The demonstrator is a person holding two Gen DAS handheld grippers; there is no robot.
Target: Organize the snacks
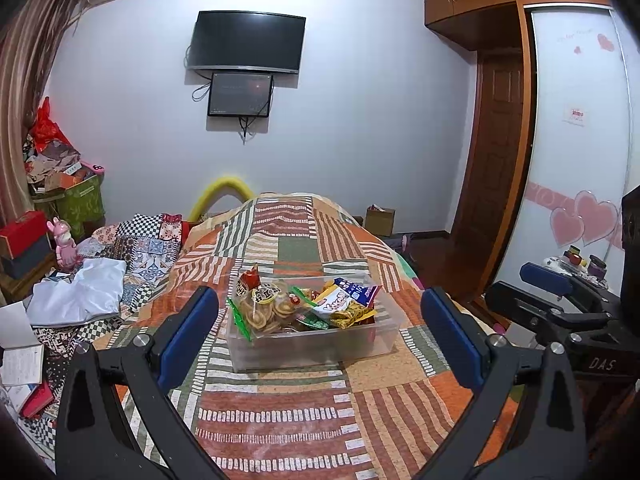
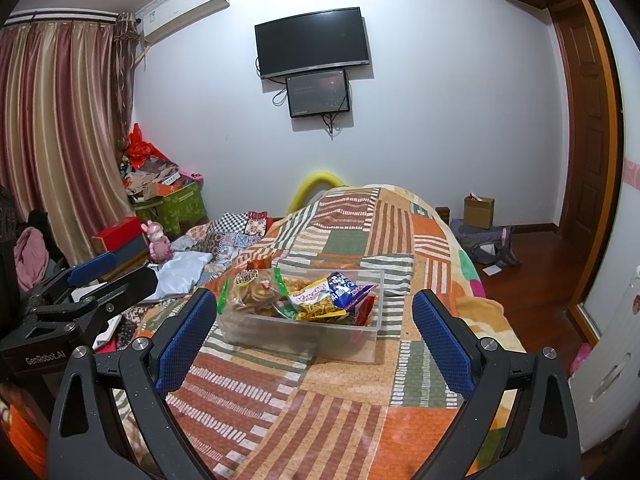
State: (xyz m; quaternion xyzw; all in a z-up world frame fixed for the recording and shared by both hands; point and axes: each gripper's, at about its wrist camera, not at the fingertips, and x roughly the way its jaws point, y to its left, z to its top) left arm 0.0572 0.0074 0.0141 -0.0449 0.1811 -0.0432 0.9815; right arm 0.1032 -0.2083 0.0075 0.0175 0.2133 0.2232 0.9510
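A clear plastic bin (image 1: 316, 346) sits on the patchwork bedspread (image 1: 280, 408) and holds several snack packets: a bag of round biscuits (image 1: 264, 310), a white and yellow packet (image 1: 340, 304) and a blue packet (image 1: 358, 290). The bin also shows in the right wrist view (image 2: 296, 332), with the snacks (image 2: 316, 296) inside. My left gripper (image 1: 320, 324) is open and empty, held back from the bin on the near side. My right gripper (image 2: 314, 328) is open and empty, also short of the bin. The right gripper also shows at the right of the left wrist view (image 1: 560, 300).
The bed's left side carries a patterned quilt (image 1: 140, 248), white cloth (image 1: 80, 292) and a pink toy (image 1: 66, 250). Boxes (image 1: 68, 196) stand by the curtain. A wooden door (image 1: 500, 152) and floor (image 2: 532, 272) lie right. A TV (image 1: 246, 42) hangs on the far wall.
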